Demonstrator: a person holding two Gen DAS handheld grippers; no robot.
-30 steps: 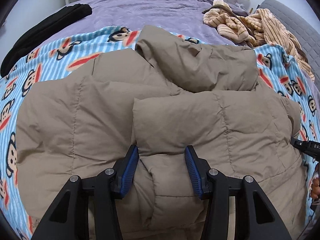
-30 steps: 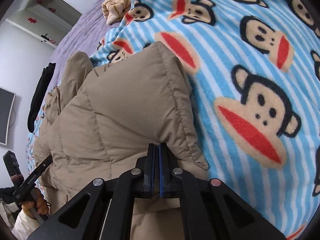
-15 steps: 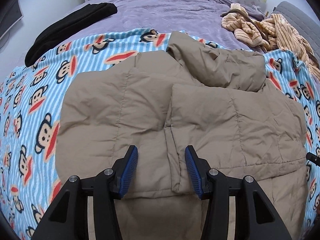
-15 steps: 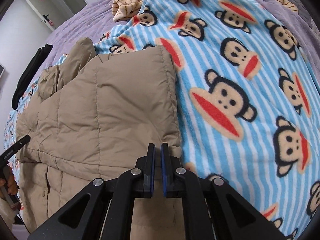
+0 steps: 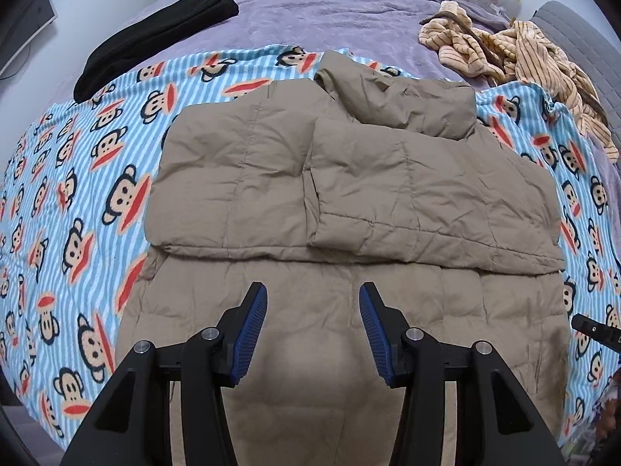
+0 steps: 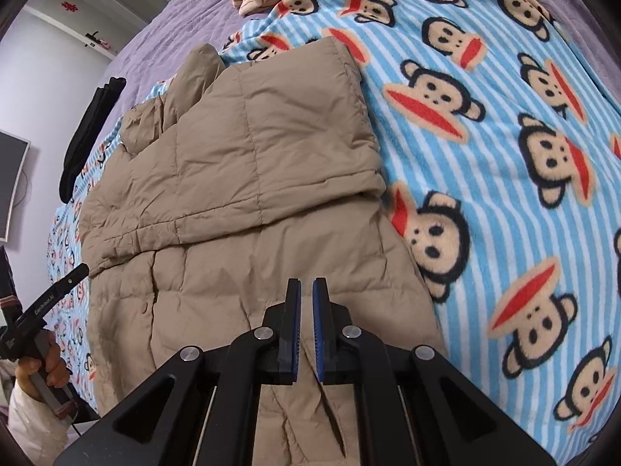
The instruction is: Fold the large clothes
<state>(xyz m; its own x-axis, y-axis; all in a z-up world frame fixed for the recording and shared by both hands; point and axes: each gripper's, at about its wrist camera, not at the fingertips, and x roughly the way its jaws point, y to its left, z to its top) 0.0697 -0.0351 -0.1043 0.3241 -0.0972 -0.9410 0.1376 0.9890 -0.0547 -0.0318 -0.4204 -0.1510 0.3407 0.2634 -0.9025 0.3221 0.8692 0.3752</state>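
Observation:
A tan puffer jacket [image 5: 349, 178] lies flat on a blue striped monkey-print blanket [image 5: 77, 202], both sleeves folded across its upper body. It also shows in the right wrist view [image 6: 248, 178]. My left gripper [image 5: 313, 299] is open and empty, held above the jacket's lower middle. My right gripper [image 6: 306, 291] hovers over the jacket's lower right part, its blue pads a narrow gap apart with nothing between them. The left gripper [image 6: 50, 299] shows at the left edge of the right wrist view.
The blanket [image 6: 504, 155] covers a purple bedspread [image 5: 310, 11]. A black garment [image 5: 155, 35] lies at the far left of the bed. A striped beige garment [image 5: 516, 50] is heaped at the far right. A monitor [image 6: 11, 178] stands by the wall.
Both grippers pulled back towards the jacket's hem and the folded sleeves now lie flat. The right gripper let go of the sleeve edge and its pads parted slightly.

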